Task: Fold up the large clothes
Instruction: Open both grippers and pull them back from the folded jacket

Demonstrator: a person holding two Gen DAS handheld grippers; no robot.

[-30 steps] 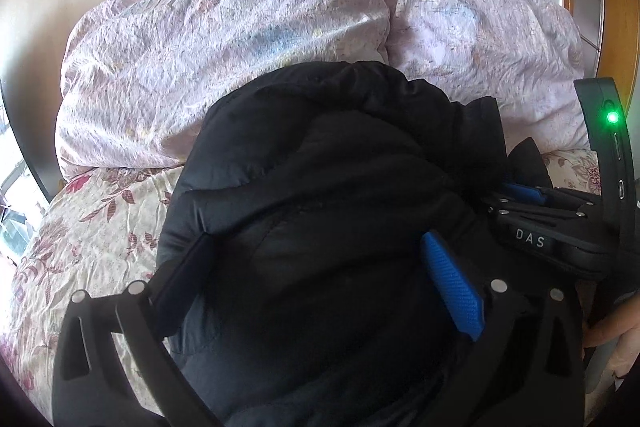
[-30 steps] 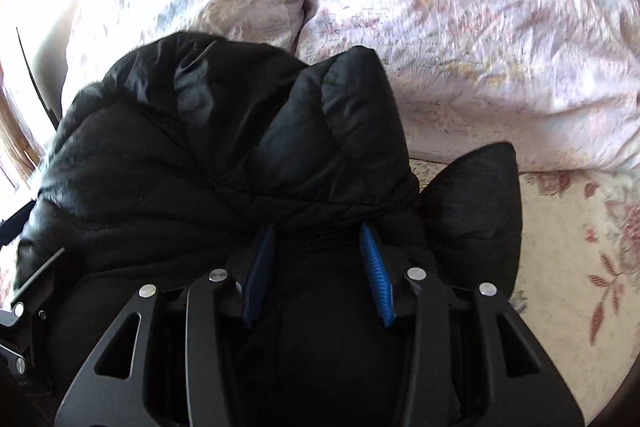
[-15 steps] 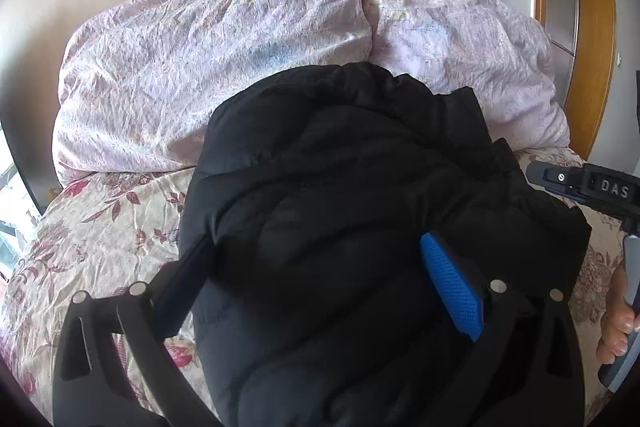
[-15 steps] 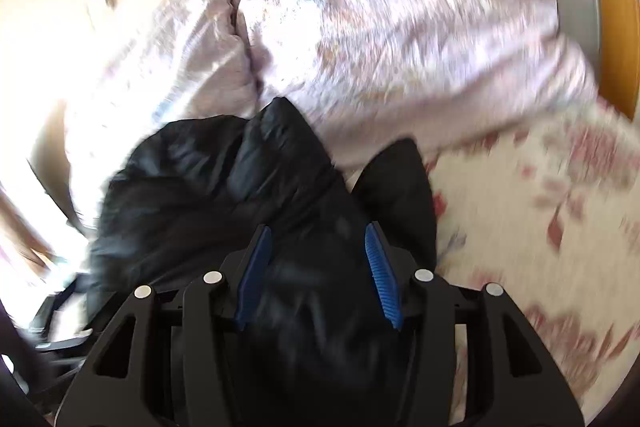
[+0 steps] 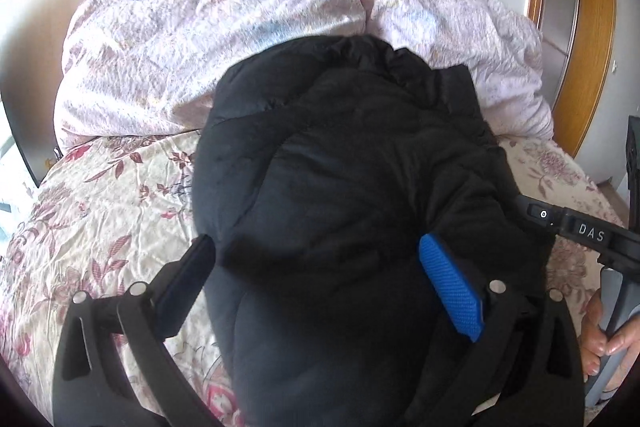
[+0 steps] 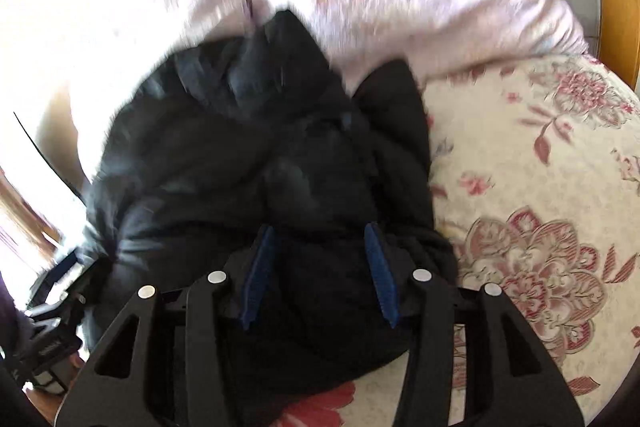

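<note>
At the near edge of the bed | left gripper point(image 5: 320, 283) spread wide around a black puffer jacket point(image 5: 352, 187), pads seemingly not pressing | right gripper point(image 6: 318, 271) pinching a fold of the jacket, having just widened a little | jacket bunched on the floral bedsheet point(image 5: 100, 211) | beyond, two pale pink pillows point(image 5: 208, 39) against the wall.

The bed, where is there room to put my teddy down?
Bare floral sheet lies left of the black jacket, below the pillows. More sheet shows right of the jacket in the right wrist view. The middle is crowded: the jacket fills it, and the pillows take the head end.
</note>
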